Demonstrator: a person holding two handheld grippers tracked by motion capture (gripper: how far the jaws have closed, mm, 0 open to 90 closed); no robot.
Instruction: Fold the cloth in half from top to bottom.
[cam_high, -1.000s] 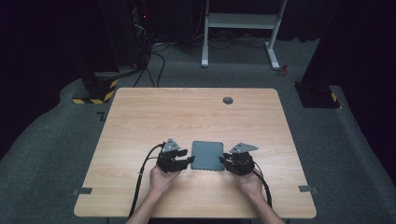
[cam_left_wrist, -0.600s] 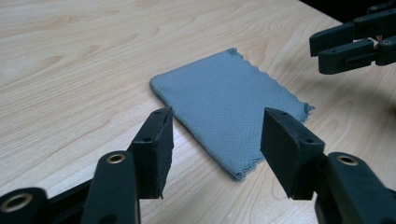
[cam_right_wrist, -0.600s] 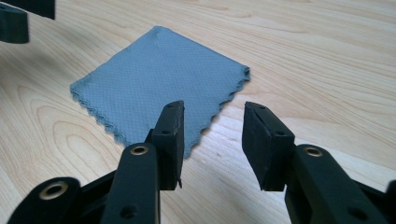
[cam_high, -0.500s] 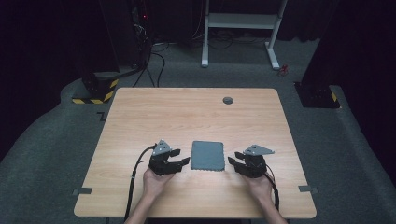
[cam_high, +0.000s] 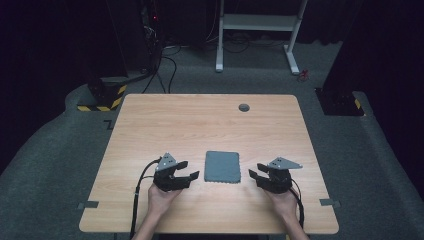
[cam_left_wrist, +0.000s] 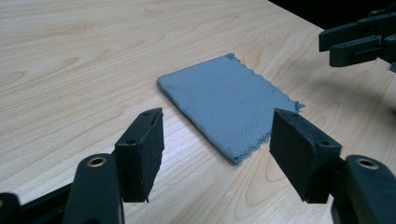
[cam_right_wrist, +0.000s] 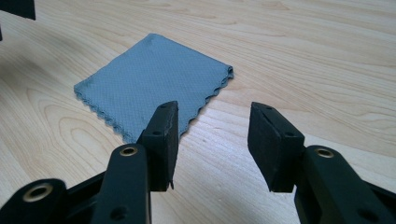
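left gripper (cam_high: 189, 171): released, jaws just been opening, nothing between them; sits just left of the cloth, apart from it.
folded grey cloth (cam_high: 223, 166): flat on the table (cam_high: 200, 125), near edge, midway between both grippers, scalloped hems stacked.
right gripper (cam_high: 256, 175): released too, jaws just been opening, empty; just right of the cloth.
step in hand: likely letting go after a fold.
doing it well: back both off level and clear so no pad drags a hem and undoes the stack.
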